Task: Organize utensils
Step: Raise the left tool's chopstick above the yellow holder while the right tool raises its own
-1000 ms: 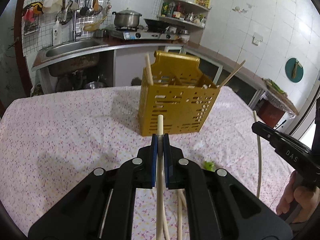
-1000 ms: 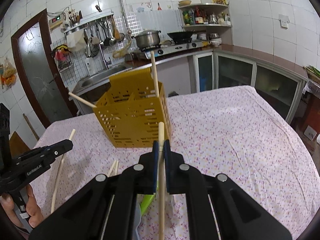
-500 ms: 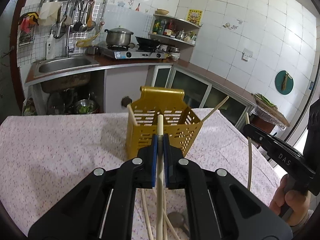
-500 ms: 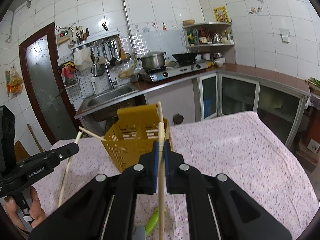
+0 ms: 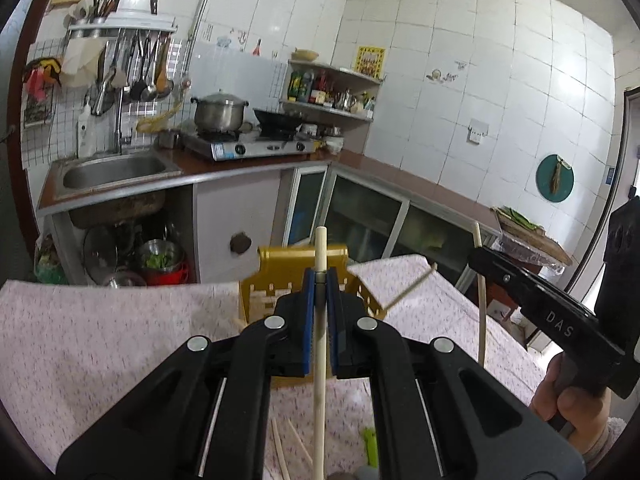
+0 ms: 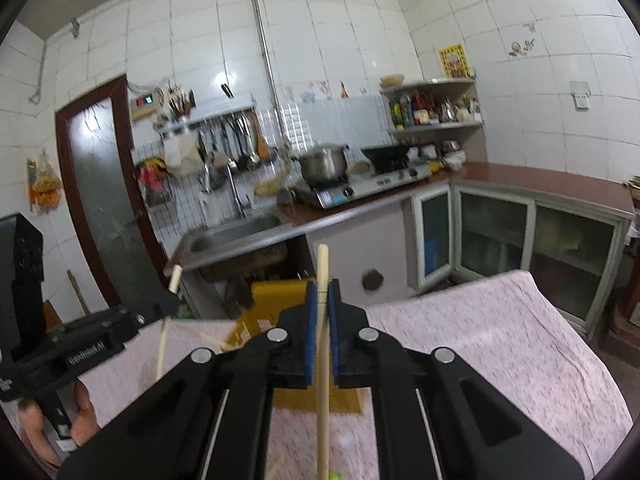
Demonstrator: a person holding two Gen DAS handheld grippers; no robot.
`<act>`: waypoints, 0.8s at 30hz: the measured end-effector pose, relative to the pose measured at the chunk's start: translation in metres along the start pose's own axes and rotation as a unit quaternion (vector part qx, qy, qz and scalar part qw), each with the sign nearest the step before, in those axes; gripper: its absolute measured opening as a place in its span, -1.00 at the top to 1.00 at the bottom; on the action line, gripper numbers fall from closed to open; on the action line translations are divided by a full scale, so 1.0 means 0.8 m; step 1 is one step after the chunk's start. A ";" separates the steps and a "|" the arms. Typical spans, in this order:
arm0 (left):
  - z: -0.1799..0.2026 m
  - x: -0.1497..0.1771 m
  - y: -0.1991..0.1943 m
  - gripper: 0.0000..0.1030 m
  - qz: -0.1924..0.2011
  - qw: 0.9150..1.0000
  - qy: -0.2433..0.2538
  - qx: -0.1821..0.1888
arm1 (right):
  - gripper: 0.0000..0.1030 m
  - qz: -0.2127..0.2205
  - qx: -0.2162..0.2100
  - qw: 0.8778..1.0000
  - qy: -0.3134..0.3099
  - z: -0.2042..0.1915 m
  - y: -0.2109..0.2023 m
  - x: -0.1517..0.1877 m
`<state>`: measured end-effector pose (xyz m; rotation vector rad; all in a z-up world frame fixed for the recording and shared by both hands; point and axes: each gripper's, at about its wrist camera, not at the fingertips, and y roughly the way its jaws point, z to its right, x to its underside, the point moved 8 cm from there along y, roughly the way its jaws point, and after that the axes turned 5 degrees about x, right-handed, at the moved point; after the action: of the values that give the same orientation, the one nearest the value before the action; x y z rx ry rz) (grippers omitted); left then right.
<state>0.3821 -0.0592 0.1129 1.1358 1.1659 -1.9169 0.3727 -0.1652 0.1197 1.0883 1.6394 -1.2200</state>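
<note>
My left gripper (image 5: 320,276) is shut on a pale wooden chopstick (image 5: 319,360) that stands upright between its blue pads. My right gripper (image 6: 322,288) is shut on a second upright chopstick (image 6: 322,380). Each gripper also shows in the other's view, the right gripper (image 5: 478,254) at the right edge and the left gripper (image 6: 172,302) at the left edge, both raised above the table. The yellow slotted utensil holder (image 5: 280,272) stands on the floral tablecloth just beyond both grippers, mostly hidden behind the fingers; a chopstick (image 5: 412,286) leans out of its right side.
Loose chopsticks (image 5: 286,452) and a green utensil (image 5: 370,444) lie on the tablecloth (image 5: 100,340) below my left gripper. Behind the table stand a sink (image 5: 114,170), a stove with a pot (image 5: 218,114) and glass-door cabinets (image 5: 368,220).
Both grippers have risen with their chopsticks and tilted up toward level. The holder has dropped low in both views and is now largely hidden behind the fingers.
</note>
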 end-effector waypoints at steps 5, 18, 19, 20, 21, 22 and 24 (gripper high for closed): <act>0.006 -0.035 -0.004 0.92 0.032 0.999 0.019 -0.005 | 0.88 0.030 0.002 0.999 -0.022 -0.017 0.014 -0.032; 0.009 -0.102 0.001 0.92 0.121 0.992 0.037 -0.016 | 0.88 0.126 0.002 0.992 -0.010 -0.033 0.022 -0.087; 0.009 -0.107 0.001 0.92 0.133 0.990 0.039 -0.021 | 0.88 0.135 0.001 0.991 -0.010 -0.035 0.022 -0.090; 0.009 -0.112 0.001 0.92 0.147 0.988 0.041 -0.026 | 0.88 0.152 0.003 0.988 -0.013 -0.038 0.023 -0.095; 0.009 -0.115 0.002 0.92 0.155 0.987 0.041 -0.028 | 0.88 0.164 0.007 0.986 -0.016 -0.038 0.023 -0.098; 0.009 -0.119 0.003 0.92 0.165 0.985 0.041 -0.030 | 0.88 0.174 0.008 0.985 -0.017 -0.038 0.024 -0.100; 0.011 -0.125 0.007 0.92 0.178 0.983 0.043 -0.028 | 0.88 0.188 0.010 0.982 -0.015 -0.039 0.029 -0.105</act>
<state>0.4277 -0.0628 0.2021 1.3091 0.9761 -1.5678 0.4172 -0.1454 0.1987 1.3149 1.3229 -0.9998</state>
